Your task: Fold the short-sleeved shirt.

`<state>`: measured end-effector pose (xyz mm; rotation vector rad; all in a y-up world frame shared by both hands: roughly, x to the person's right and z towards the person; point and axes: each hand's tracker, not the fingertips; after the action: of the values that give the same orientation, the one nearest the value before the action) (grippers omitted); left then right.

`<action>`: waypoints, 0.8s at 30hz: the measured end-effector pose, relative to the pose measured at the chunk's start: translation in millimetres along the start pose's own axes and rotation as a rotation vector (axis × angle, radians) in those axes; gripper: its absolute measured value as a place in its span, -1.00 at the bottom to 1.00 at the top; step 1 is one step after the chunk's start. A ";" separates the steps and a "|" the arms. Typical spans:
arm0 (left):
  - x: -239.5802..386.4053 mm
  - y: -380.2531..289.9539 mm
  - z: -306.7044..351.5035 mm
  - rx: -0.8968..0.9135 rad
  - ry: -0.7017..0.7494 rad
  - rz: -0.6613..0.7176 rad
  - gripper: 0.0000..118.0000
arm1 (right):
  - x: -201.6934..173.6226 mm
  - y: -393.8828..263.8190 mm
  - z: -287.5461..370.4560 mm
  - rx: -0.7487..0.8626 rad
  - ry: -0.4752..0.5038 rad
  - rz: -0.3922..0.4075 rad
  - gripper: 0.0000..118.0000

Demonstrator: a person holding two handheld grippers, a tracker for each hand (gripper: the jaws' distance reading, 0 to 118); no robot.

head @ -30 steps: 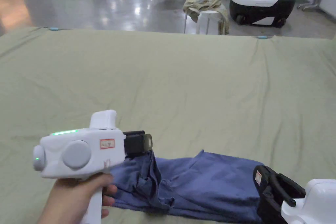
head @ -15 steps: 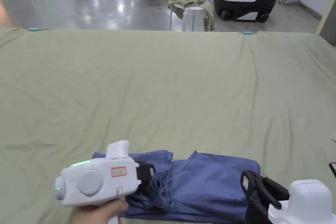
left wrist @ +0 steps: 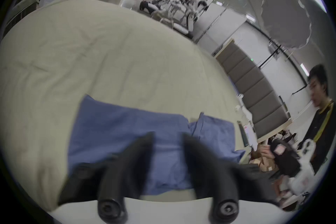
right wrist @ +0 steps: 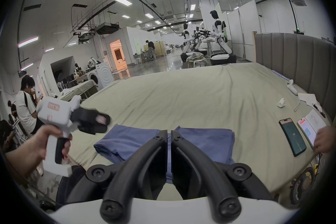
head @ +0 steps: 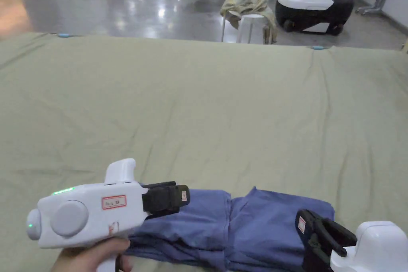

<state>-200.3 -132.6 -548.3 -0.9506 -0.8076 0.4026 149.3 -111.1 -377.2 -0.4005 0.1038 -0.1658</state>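
Shirt [head: 239, 229] of blue cotton, short-sleeved, lies as a narrow folded band on the near edge of the bed [head: 207, 105], which wears a pale olive sheet. The right tongs [right wrist: 168, 134] are clenched on nothing, jaws almost touching, poised above the band's near side. The left tongs [left wrist: 168, 138] hover released over the band's left half, jaws apart and clear of the cloth. To finish well, I judge the left half wants pressing flat and its edge squaring with the right half before any last fold; a low, level grip at a corner would keep the layers from sliding. Beyond the bed, a white stool [head: 251, 26] draped in cloth stands on the glossy floor. Compared with half a second ago, the rumpled bunch under the left tongs now lies smooth and folded over.
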 end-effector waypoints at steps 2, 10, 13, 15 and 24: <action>-26.4 3.8 33.9 0.018 -0.028 0.091 0.58 | -5.7 -1.8 -1.0 -0.008 0.014 0.006 -0.91; -152.8 -23.3 75.3 -0.159 -0.220 0.497 0.58 | -26.8 -3.8 -21.1 -0.046 0.046 0.026 -0.91; -169.4 -38.2 43.3 -0.216 -0.360 0.558 0.58 | -35.0 -2.5 -25.9 -0.052 0.055 0.047 -0.91; -162.2 -39.1 11.6 -0.248 -0.383 0.512 0.57 | -38.0 -1.6 -29.5 -0.061 0.054 0.057 -0.91; -142.6 -23.3 -58.2 -0.269 -0.198 0.458 -0.77 | -32.7 5.2 -31.9 -0.070 0.006 0.051 -0.91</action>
<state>-249.2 -267.5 -609.0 -1.3694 -0.8329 0.8084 113.7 -112.6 -406.3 -0.4671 0.1257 -0.1132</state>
